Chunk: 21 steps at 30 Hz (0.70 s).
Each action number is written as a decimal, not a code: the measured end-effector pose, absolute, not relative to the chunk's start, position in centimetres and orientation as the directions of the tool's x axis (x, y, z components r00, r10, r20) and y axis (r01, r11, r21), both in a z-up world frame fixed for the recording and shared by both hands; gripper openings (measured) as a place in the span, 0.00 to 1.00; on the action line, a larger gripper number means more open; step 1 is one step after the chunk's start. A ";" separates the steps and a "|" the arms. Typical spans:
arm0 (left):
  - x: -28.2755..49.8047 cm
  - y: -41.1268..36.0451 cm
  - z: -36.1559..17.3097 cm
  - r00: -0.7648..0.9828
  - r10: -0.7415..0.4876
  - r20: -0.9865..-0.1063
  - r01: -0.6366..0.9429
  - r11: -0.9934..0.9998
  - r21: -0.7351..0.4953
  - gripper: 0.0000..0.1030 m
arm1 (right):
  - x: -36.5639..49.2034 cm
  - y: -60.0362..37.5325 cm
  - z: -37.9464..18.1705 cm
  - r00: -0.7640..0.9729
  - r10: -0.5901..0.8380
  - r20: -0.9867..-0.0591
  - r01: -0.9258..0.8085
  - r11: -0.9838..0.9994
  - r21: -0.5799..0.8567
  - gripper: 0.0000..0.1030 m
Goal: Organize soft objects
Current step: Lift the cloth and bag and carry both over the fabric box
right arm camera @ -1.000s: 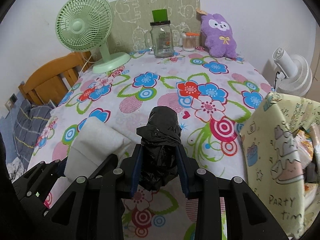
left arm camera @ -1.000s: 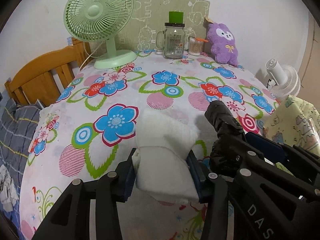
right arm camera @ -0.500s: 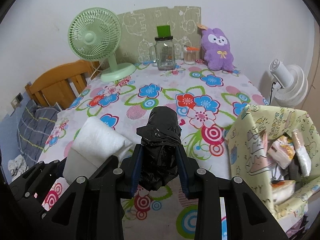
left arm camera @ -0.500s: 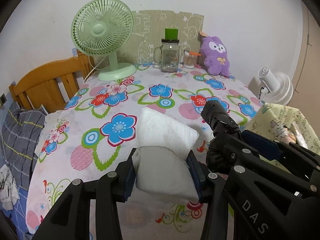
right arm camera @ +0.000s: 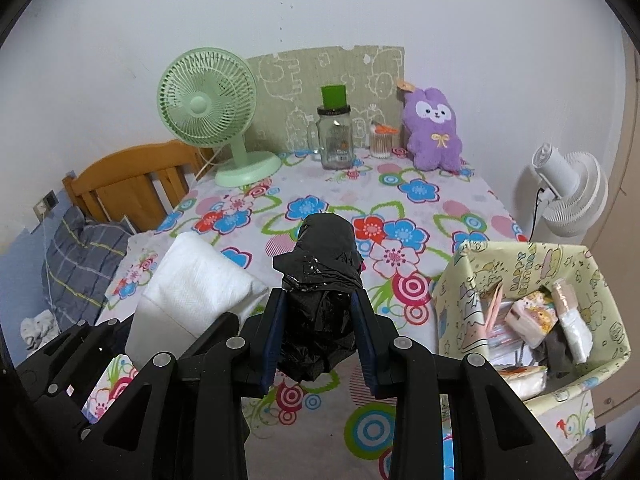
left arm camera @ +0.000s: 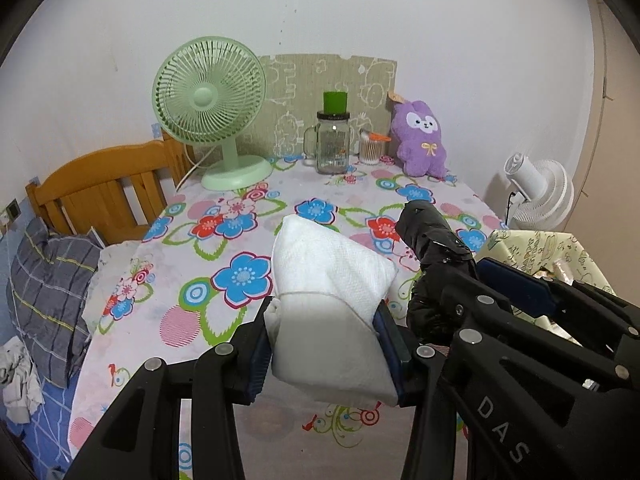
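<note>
— Holding both loads: my left tool [left arm camera: 326, 344] clamps the white tissue pack [left arm camera: 328, 280] at frame centre, my right tool [right arm camera: 318, 338] pinches the black bag roll [right arm camera: 320, 280].

— Next?

— Keep both level, swing toward the box [right arm camera: 600, 276], lower right. Since a second ago, both have risen off the worktop [right arm camera: 420, 208].

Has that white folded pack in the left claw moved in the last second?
Yes. The white folded pack is clamped in the left gripper and has risen and pulled back: the green fan now looks smaller and farther away, and more of the tablecloth shows.
</note>
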<state>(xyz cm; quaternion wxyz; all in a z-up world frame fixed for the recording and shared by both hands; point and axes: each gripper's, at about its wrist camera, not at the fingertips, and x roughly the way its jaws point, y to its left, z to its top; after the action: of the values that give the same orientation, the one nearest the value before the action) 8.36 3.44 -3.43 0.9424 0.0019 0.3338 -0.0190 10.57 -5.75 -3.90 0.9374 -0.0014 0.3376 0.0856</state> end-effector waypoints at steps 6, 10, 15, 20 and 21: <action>7.8 3.2 -2.4 0.789 -0.034 -0.613 0.036 0.999 -0.009 0.46 | 10.1 -5.9 -2.9 0.768 0.169 -0.617 -0.173 0.983 0.054 0.36; 7.6 2.8 -2.0 0.796 -0.034 -0.605 0.039 0.999 -0.006 0.46 | 9.9 -6.2 -2.4 0.774 0.171 -0.609 -0.176 0.983 0.053 0.36; 7.5 1.9 -1.5 0.800 -0.045 -0.599 0.054 0.999 -0.003 0.46 | 9.7 -7.0 -2.0 0.782 0.163 -0.602 -0.166 0.985 0.051 0.36; 7.8 0.9 -1.3 0.801 -0.057 -0.596 0.070 0.998 -0.001 0.46 | 9.6 -8.1 -1.6 0.787 0.150 -0.598 -0.151 0.987 0.048 0.36; 7.9 0.6 -1.3 0.801 -0.059 -0.595 0.073 0.997 0.000 0.46 | 9.6 -8.3 -1.5 0.788 0.147 -0.597 -0.149 0.988 0.046 0.36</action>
<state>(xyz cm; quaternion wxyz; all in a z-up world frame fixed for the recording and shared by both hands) 7.85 0.65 -1.28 0.9490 0.0114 0.3132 -0.0349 9.64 -8.30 -1.51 0.9456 -0.0018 0.3158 0.0784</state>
